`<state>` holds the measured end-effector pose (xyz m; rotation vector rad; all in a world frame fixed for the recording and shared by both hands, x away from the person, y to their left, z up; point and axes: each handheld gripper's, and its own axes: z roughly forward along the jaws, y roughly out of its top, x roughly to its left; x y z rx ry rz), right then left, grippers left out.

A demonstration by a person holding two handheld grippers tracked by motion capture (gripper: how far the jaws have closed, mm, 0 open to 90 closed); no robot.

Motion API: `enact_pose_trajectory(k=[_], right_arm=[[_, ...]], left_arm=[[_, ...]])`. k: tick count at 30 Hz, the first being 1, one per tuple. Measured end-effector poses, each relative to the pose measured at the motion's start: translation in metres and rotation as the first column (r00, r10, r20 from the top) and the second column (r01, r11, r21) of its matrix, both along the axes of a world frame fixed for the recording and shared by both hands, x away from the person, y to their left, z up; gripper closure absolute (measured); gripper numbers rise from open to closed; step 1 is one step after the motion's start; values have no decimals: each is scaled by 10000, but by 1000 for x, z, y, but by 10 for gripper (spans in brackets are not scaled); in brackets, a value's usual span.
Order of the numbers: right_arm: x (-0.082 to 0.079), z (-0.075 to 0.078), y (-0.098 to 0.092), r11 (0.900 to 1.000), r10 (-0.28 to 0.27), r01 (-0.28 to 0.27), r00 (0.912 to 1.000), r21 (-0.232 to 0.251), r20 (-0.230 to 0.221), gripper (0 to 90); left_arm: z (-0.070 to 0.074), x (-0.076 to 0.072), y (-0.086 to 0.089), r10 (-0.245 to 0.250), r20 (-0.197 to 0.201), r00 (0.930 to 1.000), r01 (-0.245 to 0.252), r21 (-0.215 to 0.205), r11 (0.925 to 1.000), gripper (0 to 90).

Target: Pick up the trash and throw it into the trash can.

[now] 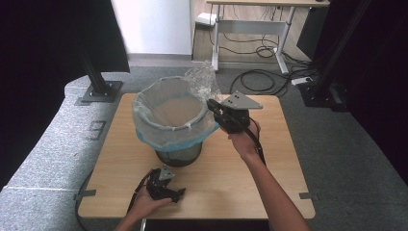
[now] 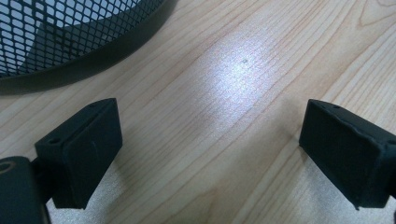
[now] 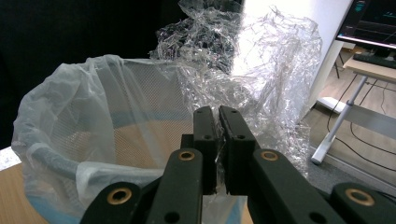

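The right tool [image 3: 217,140] is clenched on a crumpled sheet of clear plastic film [image 3: 243,70], held up just beside the far rim of the black wire-mesh bin [image 1: 178,155] lined with a pale blue-edged bag [image 1: 168,115]. The step looks like dropping the film in: it should be carried over the opening before release, keeping clear of the liner's edge. The left tool [image 2: 205,154] rests released on the light wooden bench [image 1: 269,168], near the bin's base.
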<state>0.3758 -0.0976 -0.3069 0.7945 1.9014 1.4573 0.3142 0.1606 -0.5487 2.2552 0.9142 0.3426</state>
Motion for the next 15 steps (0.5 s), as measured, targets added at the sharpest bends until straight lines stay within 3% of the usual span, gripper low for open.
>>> enact_pose_trajectory(k=[15], right_arm=[[13,-1,40,9978,468,-475,9988,-462,-150,852]], left_arm=[[0,0,0,-10,-4,10000,10,17,10000,57]])
